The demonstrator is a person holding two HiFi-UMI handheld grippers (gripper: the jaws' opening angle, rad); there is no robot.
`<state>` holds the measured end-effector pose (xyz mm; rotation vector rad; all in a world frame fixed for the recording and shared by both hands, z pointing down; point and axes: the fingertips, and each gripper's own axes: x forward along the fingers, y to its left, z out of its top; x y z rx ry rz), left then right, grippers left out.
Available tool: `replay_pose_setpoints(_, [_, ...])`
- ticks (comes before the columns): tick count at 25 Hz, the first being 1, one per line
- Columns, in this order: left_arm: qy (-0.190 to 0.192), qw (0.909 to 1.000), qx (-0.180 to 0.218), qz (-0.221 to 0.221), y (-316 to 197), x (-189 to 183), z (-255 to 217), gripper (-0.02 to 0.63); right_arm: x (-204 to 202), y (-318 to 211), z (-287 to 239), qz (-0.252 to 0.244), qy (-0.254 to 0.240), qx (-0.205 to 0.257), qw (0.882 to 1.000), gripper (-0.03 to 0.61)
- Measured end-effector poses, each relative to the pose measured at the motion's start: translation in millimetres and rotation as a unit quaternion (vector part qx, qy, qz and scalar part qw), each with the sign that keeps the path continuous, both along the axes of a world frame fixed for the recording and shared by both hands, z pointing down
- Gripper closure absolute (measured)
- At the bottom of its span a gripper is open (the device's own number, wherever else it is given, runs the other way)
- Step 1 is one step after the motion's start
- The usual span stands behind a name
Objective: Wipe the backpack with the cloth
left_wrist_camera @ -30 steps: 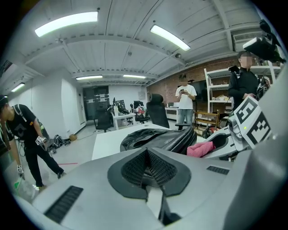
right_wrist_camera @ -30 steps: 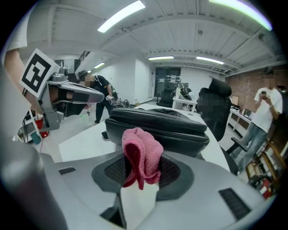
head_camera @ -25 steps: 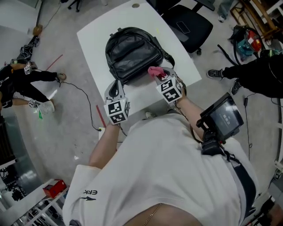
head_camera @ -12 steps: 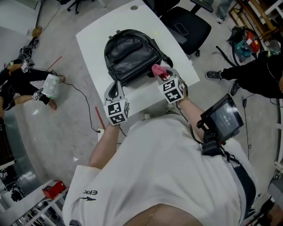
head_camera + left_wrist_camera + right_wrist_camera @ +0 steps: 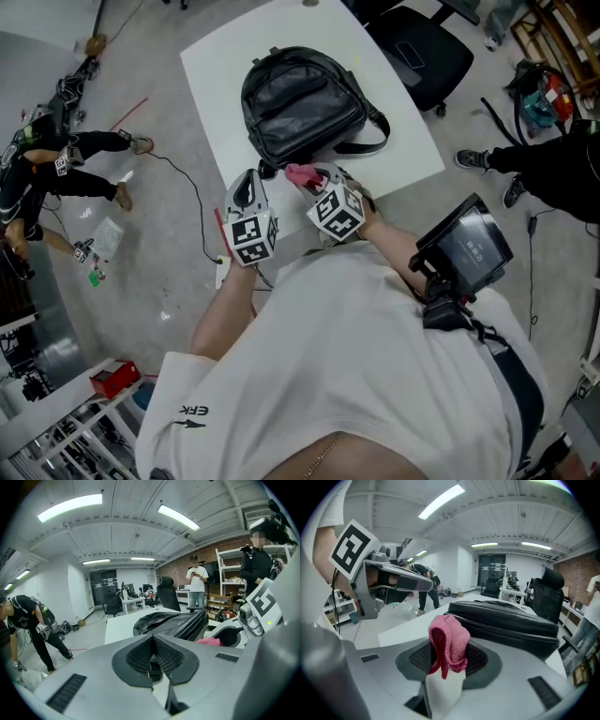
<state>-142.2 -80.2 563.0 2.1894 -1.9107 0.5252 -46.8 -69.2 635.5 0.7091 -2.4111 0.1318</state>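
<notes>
A black leather backpack (image 5: 305, 103) lies flat on the white table (image 5: 216, 66). My right gripper (image 5: 305, 175) is shut on a bunched pink cloth (image 5: 300, 173) at the backpack's near edge, by the table's front edge. In the right gripper view the cloth (image 5: 449, 644) stands up between the jaws, just short of the backpack (image 5: 506, 618). My left gripper (image 5: 247, 183) hovers to the left of the cloth, off the backpack's near left corner. Its jaws are shut with nothing between them (image 5: 152, 656), and the backpack (image 5: 171, 623) lies ahead of it.
A black office chair (image 5: 412, 56) stands beyond the table's right side. One person bends over on the floor at left (image 5: 47, 159), another stands at right (image 5: 553, 159). A cable (image 5: 187, 206) runs over the floor by the table's left edge.
My right gripper has carried the cloth left along the backpack's near edge, closer to the left gripper. The left gripper has barely shifted. The person at left has moved about.
</notes>
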Motion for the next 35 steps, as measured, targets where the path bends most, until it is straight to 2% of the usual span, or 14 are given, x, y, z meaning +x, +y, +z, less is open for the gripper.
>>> replay_pose_setpoints(3, [-0.008,0.9999,-0.004,-0.009,9.4,-6.8,-9.1,0.611,-9.6,5.4,-0.4,-0.012,0.002,-0.002,1.0,0.431])
replay_pose_setpoints(8, [-0.012,0.9999,-0.006,-0.006,11.2,-11.7,-6.9,0.611,5.2,-5.2,6.5,0.006,0.014,0.0,1.0,0.431])
replay_pose_setpoints(19, [0.002,0.9995,0.001,0.031,-11.4,16.9,0.3,0.611,94.9,-52.8,9.6,0.105,0.04,0.014,0.994,0.431])
replay_pose_setpoints(31, [0.019,0.999,0.003,0.041,-26.0,24.9,6.2,0.611,163.3,-97.0,2.3,0.206,0.052,0.019,0.977,0.431])
replay_pose_setpoints(35, [0.023,0.9988,0.007,0.042,-28.4,30.3,0.7,0.611,175.4,-97.5,-6.5,0.209,0.054,0.017,0.976,0.431])
